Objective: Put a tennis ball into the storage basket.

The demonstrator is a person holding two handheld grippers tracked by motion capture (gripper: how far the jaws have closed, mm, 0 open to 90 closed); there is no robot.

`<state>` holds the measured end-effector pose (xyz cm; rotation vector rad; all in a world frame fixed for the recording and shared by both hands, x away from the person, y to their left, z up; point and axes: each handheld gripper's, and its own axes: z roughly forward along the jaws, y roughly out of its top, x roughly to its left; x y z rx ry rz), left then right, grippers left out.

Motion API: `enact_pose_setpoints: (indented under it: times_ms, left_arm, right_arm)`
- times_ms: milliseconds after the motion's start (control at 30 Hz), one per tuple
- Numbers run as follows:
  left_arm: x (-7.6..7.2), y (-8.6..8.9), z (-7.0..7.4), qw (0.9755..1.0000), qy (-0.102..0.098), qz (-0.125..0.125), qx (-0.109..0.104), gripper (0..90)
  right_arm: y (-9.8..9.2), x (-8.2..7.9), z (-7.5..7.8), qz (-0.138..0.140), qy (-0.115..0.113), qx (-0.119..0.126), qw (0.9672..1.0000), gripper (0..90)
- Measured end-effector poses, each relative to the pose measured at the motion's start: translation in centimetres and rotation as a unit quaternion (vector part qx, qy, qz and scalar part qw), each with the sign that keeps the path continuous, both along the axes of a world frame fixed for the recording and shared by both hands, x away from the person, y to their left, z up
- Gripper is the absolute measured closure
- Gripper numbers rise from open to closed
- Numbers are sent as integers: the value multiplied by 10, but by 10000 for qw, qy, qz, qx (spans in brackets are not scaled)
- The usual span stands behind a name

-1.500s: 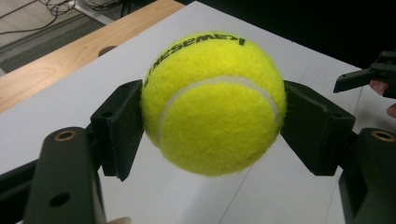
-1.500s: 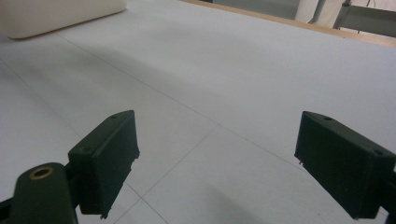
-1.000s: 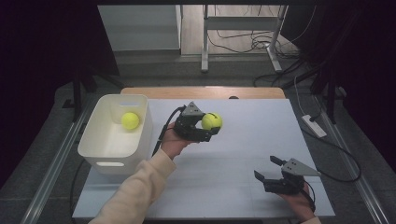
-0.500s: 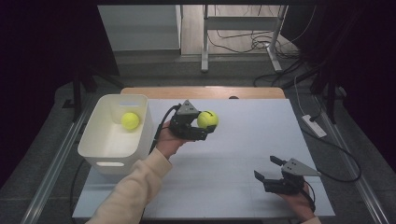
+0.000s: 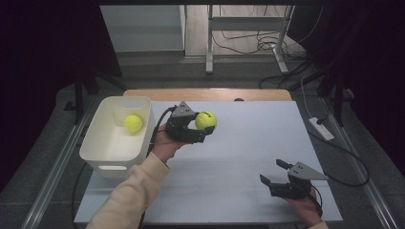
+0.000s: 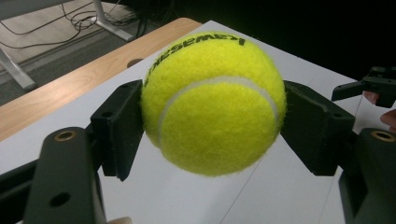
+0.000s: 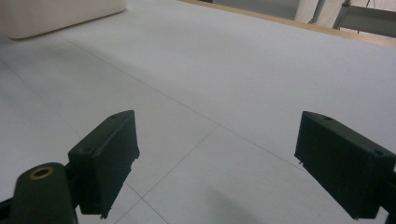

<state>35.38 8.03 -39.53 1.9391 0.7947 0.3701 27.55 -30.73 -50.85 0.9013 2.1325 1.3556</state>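
My left gripper is shut on a yellow tennis ball, held above the table just right of the white bin. In the left gripper view the ball sits squeezed between the two black pads. A second yellow tennis ball lies inside the bin. My right gripper rests low near the table's front right, jaws wide apart with nothing between them; its own view shows only bare table between the gripper's pads.
The white table top has a wooden strip along its far edge. Cables and a white power strip lie on the floor to the right. A desk frame stands behind the table.
My left gripper has carried the tennis ball a little to the left, toward the bin, and slightly higher. The right gripper has stayed where it was.
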Motion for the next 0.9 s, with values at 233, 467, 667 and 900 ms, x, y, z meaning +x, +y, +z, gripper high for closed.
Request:
enact_pose_setpoints:
  times_ms: [233,467,667,900]
  left_arm:
    - [0,8,2,10000,-3,94,-24,272]
    - [-2,17,5,9998,-47,172,-68,272]
    - [-3,22,8,9997,-69,224,-71,272]
    - [-4,27,10,9995,-86,274,-96,272]
  right_arm:
    - [0,0,0,-1,9,-12,10000,130]
    - [0,0,0,-19,4,-23,10000,131]
    - [0,0,0,-20,6,-16,10000,130]
    - [0,0,0,-29,-4,-24,10000,131]
